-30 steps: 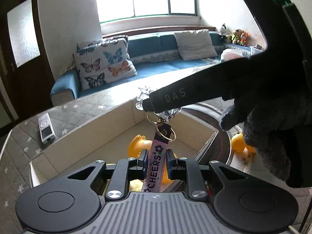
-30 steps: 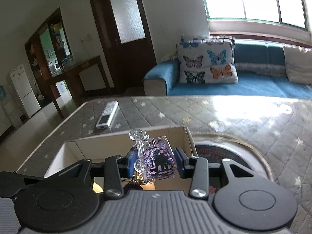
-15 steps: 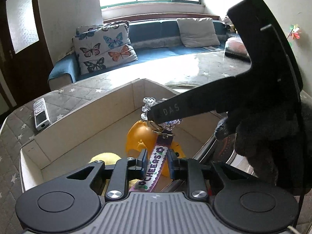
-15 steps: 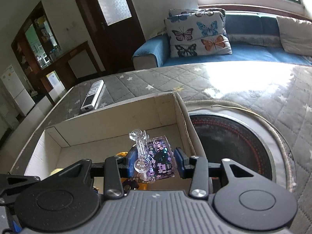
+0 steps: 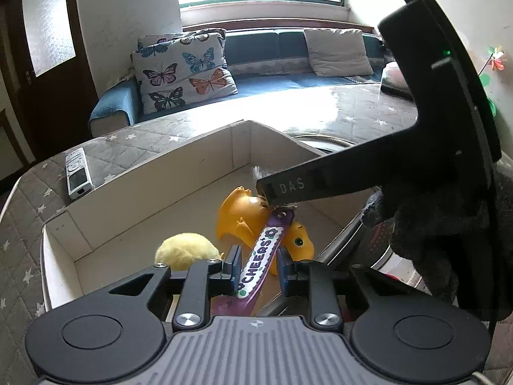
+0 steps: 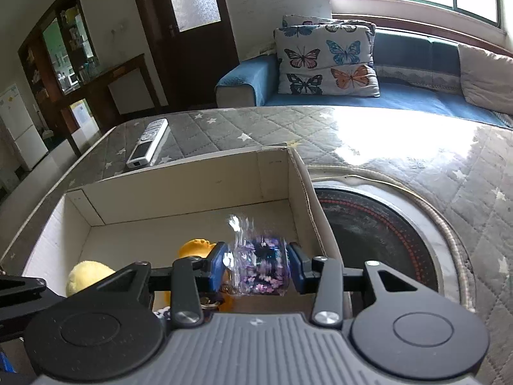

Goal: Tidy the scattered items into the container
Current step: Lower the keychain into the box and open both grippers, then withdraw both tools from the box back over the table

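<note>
A keychain hangs over the open cardboard box [image 5: 160, 199]. Its clear charm with purple flowers [image 6: 259, 266] sits between the pads of my right gripper [image 6: 258, 266], which is shut on it. In the left wrist view a black finger [image 5: 298, 187] of that gripper comes in from the right, above the ring. The purple "CHEERS" strap [image 5: 261, 256] runs down between the pads of my left gripper [image 5: 258, 269]. Its jaws are opening, with a gap on the strap's right side. An orange rubber toy [image 5: 243, 221] and a yellow fluffy ball [image 5: 186, 250] lie in the box [image 6: 192, 195].
A white remote control [image 6: 149, 142] lies on the quilted grey cover beyond the box. A round dark plate [image 6: 378, 234] is set into the table right of the box. A dark-gloved hand [image 5: 433, 224] holds the right gripper. A blue sofa with butterfly pillows [image 6: 323, 61] stands behind.
Both grippers have sunk toward the box, carrying the keychain down over the orange toy. The left jaws have widened around the strap. The right grip on the charm is unchanged.
</note>
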`<state>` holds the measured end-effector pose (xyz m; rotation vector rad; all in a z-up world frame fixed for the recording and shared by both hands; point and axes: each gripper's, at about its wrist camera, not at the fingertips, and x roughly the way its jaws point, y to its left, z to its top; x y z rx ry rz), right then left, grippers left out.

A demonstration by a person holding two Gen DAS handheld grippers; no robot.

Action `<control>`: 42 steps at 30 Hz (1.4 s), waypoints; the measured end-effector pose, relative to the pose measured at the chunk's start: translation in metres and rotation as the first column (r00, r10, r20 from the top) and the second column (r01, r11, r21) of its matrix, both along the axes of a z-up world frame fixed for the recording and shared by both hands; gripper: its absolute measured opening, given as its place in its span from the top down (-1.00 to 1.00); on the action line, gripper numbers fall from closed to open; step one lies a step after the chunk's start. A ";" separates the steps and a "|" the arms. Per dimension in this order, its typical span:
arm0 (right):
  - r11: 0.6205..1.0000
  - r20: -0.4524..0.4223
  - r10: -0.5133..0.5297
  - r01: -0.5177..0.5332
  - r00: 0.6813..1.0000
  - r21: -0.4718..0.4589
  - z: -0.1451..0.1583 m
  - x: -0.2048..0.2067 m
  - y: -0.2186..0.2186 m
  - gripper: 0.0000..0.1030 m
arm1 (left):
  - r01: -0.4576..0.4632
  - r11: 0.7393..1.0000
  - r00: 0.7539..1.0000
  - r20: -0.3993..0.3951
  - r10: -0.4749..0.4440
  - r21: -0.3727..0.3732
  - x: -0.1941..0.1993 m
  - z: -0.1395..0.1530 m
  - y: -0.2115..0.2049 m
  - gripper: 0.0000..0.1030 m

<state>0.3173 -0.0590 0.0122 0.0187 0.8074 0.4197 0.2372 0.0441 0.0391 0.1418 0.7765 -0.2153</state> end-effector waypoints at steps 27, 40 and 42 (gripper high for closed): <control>0.998 0.084 0.003 -0.007 0.996 0.056 0.032 -0.040 -0.034 -0.01 | -0.056 0.998 0.998 0.026 0.056 -0.010 -0.019 0.011 0.002 0.47; 0.999 0.130 0.003 -0.009 0.991 0.044 0.037 -0.089 -0.058 -0.18 | -0.098 0.995 0.994 0.042 0.098 -0.012 -0.047 0.020 0.003 0.39; 0.999 0.128 0.003 -0.009 0.992 0.045 0.036 -0.094 -0.061 -0.25 | -0.098 0.995 0.994 0.039 0.098 -0.019 -0.053 0.020 0.002 0.39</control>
